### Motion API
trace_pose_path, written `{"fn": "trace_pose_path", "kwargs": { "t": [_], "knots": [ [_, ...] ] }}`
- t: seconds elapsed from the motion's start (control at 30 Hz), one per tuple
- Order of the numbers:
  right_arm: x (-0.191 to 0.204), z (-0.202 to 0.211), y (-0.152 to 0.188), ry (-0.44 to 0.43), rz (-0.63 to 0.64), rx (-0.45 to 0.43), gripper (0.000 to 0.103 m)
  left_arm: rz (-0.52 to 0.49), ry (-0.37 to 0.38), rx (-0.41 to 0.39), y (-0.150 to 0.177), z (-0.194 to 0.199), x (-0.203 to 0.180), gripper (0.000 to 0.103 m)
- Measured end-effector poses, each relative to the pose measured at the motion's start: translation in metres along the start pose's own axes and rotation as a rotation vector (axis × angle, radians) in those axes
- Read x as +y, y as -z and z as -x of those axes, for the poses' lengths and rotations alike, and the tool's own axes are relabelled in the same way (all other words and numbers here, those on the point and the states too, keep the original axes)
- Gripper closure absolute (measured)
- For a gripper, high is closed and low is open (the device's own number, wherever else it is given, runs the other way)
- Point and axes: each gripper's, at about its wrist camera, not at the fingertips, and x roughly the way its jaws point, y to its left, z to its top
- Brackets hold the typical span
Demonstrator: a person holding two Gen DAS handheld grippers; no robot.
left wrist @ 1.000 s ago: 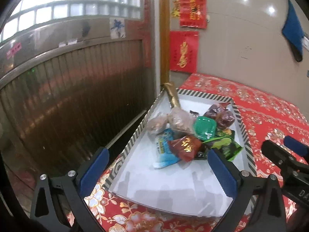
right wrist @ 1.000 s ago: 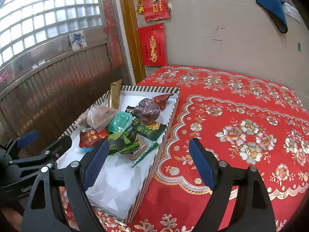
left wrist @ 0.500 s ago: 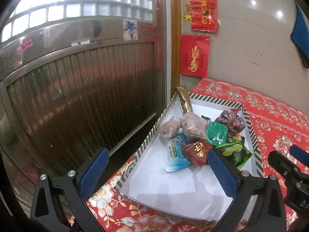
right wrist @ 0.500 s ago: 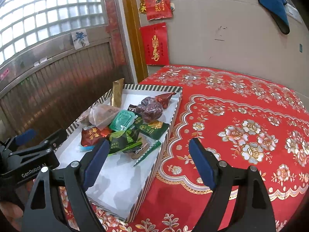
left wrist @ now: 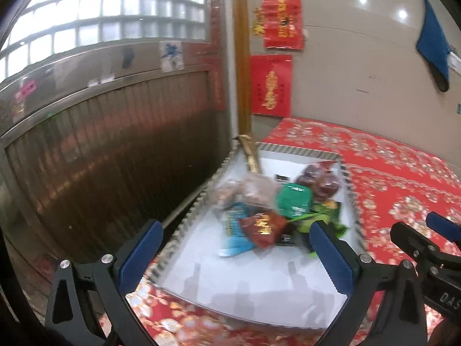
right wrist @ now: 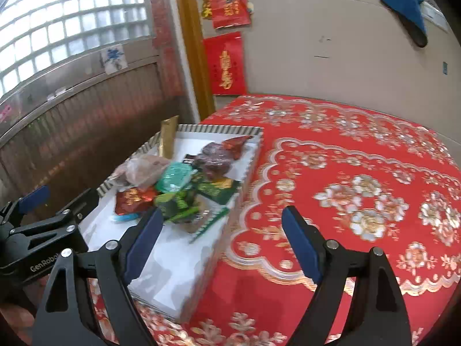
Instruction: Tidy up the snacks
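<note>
While both tools hang wide open and empty above the near end of a striped-rimmed box [right wrist: 253, 155], the snacks it holds lie heaped together at its far half, leaving the white floor nearest the cameras bare. The left tool [left wrist: 234, 249] hovers over the box's near edge, its blue pads spread to either side of the pile, gripping nothing; the right tool [right wrist: 220, 242] straddles the box's right wall, one pad over the white interior and the other over the red floral cloth [right wrist: 360, 201] covering the tabletop. In the pile, a green tub [left wrist: 294, 200] sits among a red foil packet [left wrist: 263, 227], a blue wrapper [left wrist: 233, 235], clear bags of brown pieces [left wrist: 253, 191], dark red date-like packs [left wrist: 321, 183] and green sachets [right wrist: 216, 189], while a gold stick pack [right wrist: 168, 137] leans upright against the far left corner, propped by the box wall. Every snack in view sits inside the box and none lies out on the cloth, a scene that would suit either snacks already gathered in or a jumble waiting to be sorted; the pictures do not settle which. Motion blur softens the left view.
</note>
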Motion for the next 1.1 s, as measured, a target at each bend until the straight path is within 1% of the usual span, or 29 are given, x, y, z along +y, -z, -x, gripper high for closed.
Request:
{"fn": "trace_pose_path", "kwargs": {
  "t": [0.07,0.2,0.27,0.4,0.47,0.53,0.6,0.67,0.73,0.83,0.93,1.0,1.1],
  "knots": [
    [-0.012,0.007,-0.001,0.018,-0.014,0.001,0.018,-0.018,0.015,-0.007,-0.001,0.005,-0.014,0.001],
    [-0.046,0.026,-0.001,0.065,-0.051,0.007,0.018,-0.069,0.087,-0.005,-0.004,0.019,-0.057,0.001],
    [-0.068,0.038,0.0,0.117,-0.056,0.017,0.018,-0.086,0.153,0.009,-0.003,0.025,-0.084,0.001],
    [-0.116,0.063,0.009,0.228,-0.073,0.04,0.018,-0.119,0.244,0.056,0.003,0.03,-0.139,0.001],
    [-0.148,0.075,0.018,0.291,-0.109,0.054,0.018,-0.127,0.27,0.076,0.008,0.029,-0.164,0.001],
    [-0.173,0.082,0.025,0.321,-0.147,0.07,0.018,-0.141,0.301,0.104,0.015,0.025,-0.191,0.001],
    [-0.199,0.086,0.035,0.372,-0.179,0.099,0.018,-0.181,0.314,0.137,0.023,0.018,-0.218,0.001],
    [-0.219,0.086,0.042,0.413,-0.2,0.121,0.018,-0.221,0.319,0.147,0.032,0.011,-0.241,0.001],
    [-0.237,0.086,0.05,0.416,-0.242,0.132,0.018,-0.24,0.322,0.153,0.039,0.005,-0.252,0.001],
    [-0.254,0.078,0.06,0.447,-0.284,0.169,0.018,-0.256,0.342,0.199,0.049,-0.009,-0.266,0.001],
    [-0.256,0.068,0.068,0.445,-0.289,0.204,0.018,-0.261,0.349,0.252,0.057,-0.022,-0.27,0.001],
    [-0.255,0.065,0.07,0.446,-0.282,0.213,0.018,-0.258,0.339,0.258,0.059,-0.028,-0.27,0.001],
    [-0.253,0.06,0.071,0.457,-0.261,0.224,0.018,-0.245,0.343,0.306,0.061,-0.038,-0.269,0.001]
  ]
}}
